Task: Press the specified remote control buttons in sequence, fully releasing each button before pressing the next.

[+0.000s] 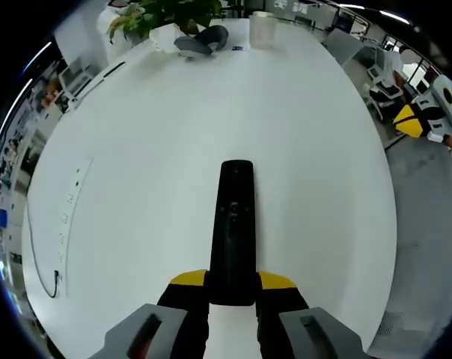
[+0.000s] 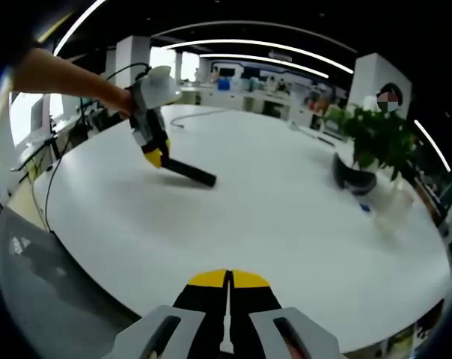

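White table [image 1: 301, 149], left gripper [image 1: 232, 290] clamping remote [image 1: 233, 232]

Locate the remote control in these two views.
The remote control is clamped in the left gripper above the white table; in the right gripper view it's upper left.

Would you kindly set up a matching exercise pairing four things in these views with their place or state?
Things:
1. remote control
2. right claw
3. potted plant
4. clear cup

States or places:
A. shut, holding nothing
B. at the table's far edge, beside the plant, in the left gripper view
C. clamped at one end in the left claw
D. leafy, standing on the white table

Pairs: 1-C, 2-A, 3-D, 4-B
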A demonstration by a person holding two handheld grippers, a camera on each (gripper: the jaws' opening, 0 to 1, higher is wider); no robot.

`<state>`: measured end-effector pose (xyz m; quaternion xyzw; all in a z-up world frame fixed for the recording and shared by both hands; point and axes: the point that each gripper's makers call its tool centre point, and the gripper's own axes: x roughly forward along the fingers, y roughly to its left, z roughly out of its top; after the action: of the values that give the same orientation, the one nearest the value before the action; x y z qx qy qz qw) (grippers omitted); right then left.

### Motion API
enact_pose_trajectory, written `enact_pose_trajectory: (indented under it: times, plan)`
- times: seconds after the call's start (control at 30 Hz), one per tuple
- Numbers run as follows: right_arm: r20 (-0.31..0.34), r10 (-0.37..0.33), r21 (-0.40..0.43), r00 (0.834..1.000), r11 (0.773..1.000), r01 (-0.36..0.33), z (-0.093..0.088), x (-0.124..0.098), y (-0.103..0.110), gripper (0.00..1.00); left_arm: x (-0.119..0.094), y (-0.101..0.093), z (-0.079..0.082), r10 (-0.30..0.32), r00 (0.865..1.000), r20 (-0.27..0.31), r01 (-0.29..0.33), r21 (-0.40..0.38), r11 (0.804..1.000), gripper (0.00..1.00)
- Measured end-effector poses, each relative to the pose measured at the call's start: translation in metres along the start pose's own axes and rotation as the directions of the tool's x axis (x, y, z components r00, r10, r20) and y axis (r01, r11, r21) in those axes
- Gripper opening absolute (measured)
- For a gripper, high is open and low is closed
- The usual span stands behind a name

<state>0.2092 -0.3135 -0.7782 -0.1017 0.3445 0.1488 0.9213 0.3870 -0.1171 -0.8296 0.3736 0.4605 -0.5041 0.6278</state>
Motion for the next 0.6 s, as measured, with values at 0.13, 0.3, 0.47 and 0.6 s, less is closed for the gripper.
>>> enact_pose_trajectory:
  times: [0.13,0.3,0.47,0.6]
  plan:
    - [0.012,-0.002,-0.005,1.000,1.000,0.002,0.002,-0.001,0.001,0.00,-0.002,-0.011,-0.003,-0.001,1.000,-0.003,0.001,0.006,1.000,0.21]
    - [0.023,0.001,-0.002,1.000,1.000,-0.001,0.004,-0.002,0.001,0.00,-0.006,-0.028,-0.002,0.005,1.000,0.011,-0.005,0.012,1.000,0.21]
    - [0.035,0.004,-0.012,0.999,1.000,-0.004,0.006,-0.003,0.003,0.00,-0.006,-0.046,-0.005,0.006,1.000,0.018,-0.006,0.024,1.000,0.21]
    - [0.040,0.009,-0.018,0.999,1.000,-0.009,0.007,-0.004,0.005,0.00,-0.007,-0.063,-0.007,0.000,1.000,0.026,-0.001,0.041,0.999,0.21]
